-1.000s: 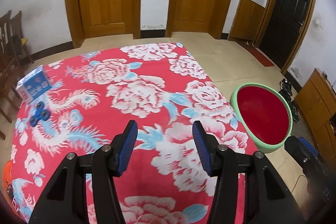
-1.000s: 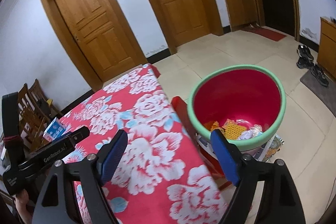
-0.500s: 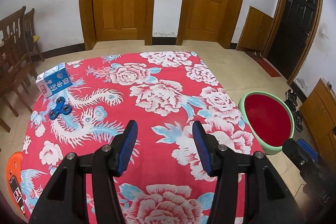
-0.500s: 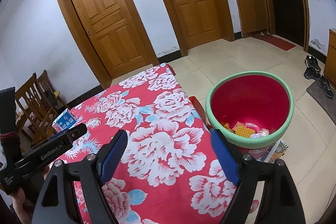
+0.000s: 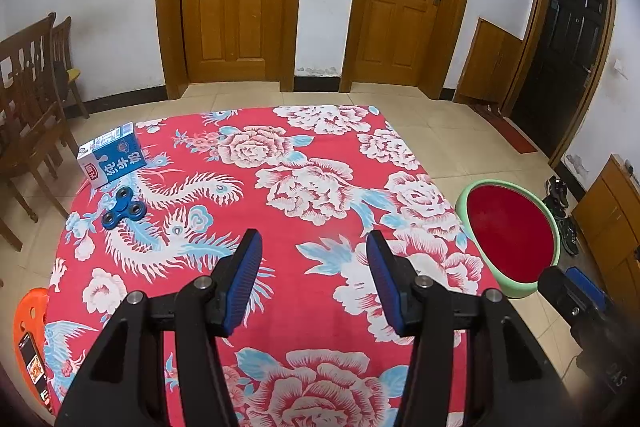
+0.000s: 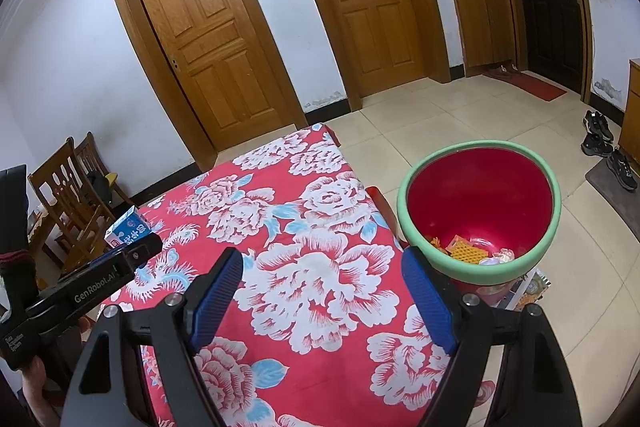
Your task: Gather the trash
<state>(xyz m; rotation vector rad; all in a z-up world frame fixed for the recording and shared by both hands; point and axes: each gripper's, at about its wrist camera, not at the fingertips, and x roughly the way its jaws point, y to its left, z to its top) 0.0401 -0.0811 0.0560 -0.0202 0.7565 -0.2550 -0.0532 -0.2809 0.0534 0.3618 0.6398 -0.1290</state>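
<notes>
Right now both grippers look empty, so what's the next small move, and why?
Probably reach the left gripper forward and to the left toward the milk carton at the table's far left corner. Both it and the right gripper are open and hold nothing, the bin already holds scraps, and the carton looks like the remaining trash, next to a blue spinner.

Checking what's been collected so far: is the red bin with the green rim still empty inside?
No: in the right wrist view the red bin already holds yellow and white scraps at its bottom.
</notes>
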